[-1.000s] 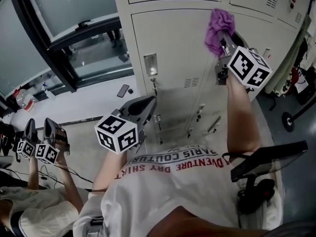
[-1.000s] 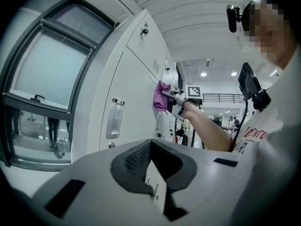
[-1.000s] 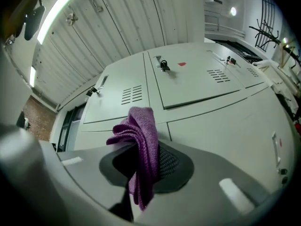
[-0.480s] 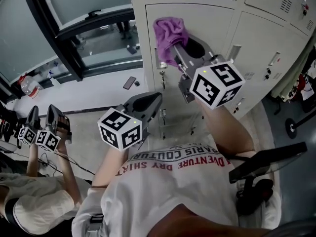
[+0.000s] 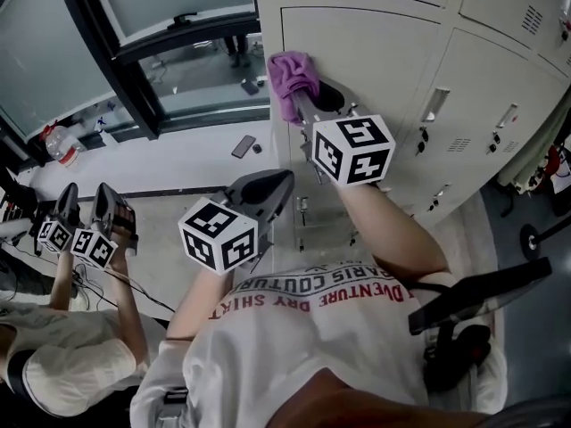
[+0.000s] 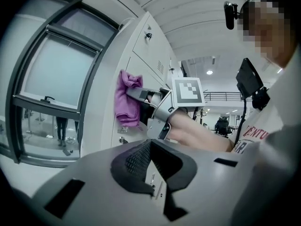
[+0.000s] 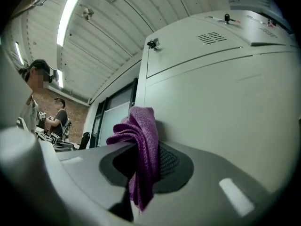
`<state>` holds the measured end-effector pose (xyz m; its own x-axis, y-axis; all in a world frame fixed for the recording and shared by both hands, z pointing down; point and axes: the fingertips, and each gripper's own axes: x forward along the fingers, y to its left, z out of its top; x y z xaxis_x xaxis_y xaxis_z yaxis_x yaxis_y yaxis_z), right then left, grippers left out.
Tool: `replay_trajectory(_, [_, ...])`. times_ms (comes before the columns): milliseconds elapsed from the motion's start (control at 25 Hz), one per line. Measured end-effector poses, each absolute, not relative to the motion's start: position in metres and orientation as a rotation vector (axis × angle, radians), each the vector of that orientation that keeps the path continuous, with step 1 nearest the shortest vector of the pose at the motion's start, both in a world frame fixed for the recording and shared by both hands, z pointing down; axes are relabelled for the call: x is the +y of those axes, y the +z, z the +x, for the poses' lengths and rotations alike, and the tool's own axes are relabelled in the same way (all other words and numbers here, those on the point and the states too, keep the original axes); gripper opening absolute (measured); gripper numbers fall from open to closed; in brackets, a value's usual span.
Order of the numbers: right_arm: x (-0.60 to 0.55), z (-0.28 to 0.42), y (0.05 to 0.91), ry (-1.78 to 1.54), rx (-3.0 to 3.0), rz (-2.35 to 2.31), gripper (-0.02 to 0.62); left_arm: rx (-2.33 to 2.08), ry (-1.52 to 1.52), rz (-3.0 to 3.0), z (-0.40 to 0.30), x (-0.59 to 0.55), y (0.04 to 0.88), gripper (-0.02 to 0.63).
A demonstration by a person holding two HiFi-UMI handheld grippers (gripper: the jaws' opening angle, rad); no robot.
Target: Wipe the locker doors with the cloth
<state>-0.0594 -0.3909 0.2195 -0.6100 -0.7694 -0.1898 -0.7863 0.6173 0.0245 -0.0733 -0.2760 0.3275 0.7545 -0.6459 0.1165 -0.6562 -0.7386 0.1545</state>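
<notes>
A purple cloth (image 5: 293, 80) is pinched in my right gripper (image 5: 306, 103) and pressed against the pale grey locker door (image 5: 384, 56), close to the door's left edge. The right gripper view has the cloth (image 7: 144, 147) hanging between the jaws of the right gripper (image 7: 141, 157), with the locker door (image 7: 221, 102) right behind it. My left gripper (image 5: 268, 188) hangs lower, away from the lockers, shut with nothing in it. Its own view has the left gripper (image 6: 150, 141) with tips together, and the cloth (image 6: 125, 102) beyond.
A black-framed window (image 5: 134, 78) stands left of the lockers. More locker doors with handles (image 5: 434, 103) run to the right. A second person (image 5: 62, 364) with grippers sits at lower left. A small dark object (image 5: 244, 145) lies on the floor. A black stand (image 5: 473, 297) is at right.
My right gripper has swept the cloth leftward across the locker door, from its right part to its left edge. The left gripper has barely moved.
</notes>
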Motion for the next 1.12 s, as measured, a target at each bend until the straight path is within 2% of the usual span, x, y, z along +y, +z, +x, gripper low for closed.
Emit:
replay_trajectory(520, [-0.393,-0.038,0.218,0.192,2.668,-1.372,0.054,-1.016,0.071,2.782,-0.067,-0.276,0.324,0.000])
replay_trajectory(840, [-0.399,0.035,0.214,0.224,2.547,-1.547,0.054,-0.913,0.072,2.813,-0.038,-0.281,0.326,0.000])
replay_trajectory(1120, [-0.405,0.126,0.215,0.171,2.354,-1.738,0.054,-0.834,0.078,2.826,-0.017,-0.285,0.331,0.000])
